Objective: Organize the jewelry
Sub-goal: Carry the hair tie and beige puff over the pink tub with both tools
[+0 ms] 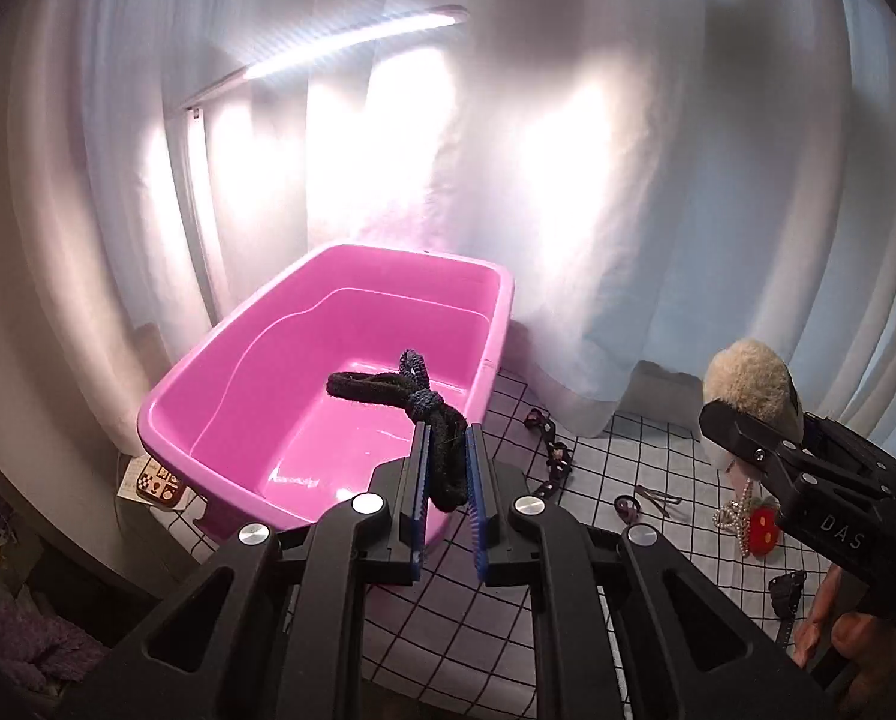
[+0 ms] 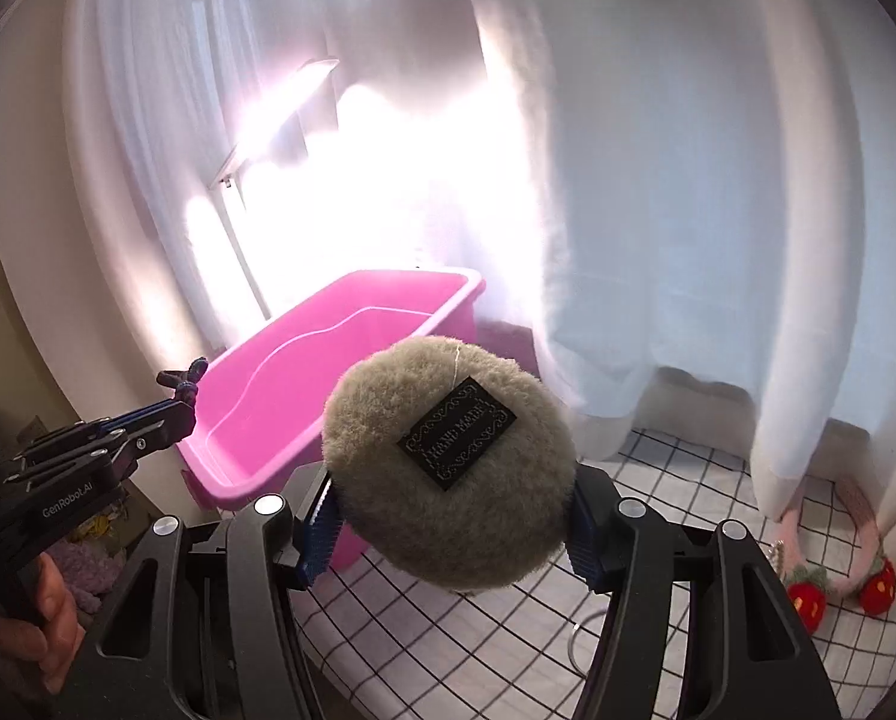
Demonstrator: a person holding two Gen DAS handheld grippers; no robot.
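The left hand-held gripper (image 1: 448,468) was clamped on a black knotted fabric hair band (image 1: 412,396), held in the air above the near end of the pink tub (image 1: 220,384). The right hand-held gripper (image 2: 454,516) gripped a round beige fluffy puff (image 2: 448,468) bearing a black label (image 2: 457,432). Only the left view showed the dark chain (image 1: 553,450) and pearls (image 1: 733,510) on the checked surface (image 1: 628,450); only the right view showed the pink strawberry headband (image 2: 856,540).
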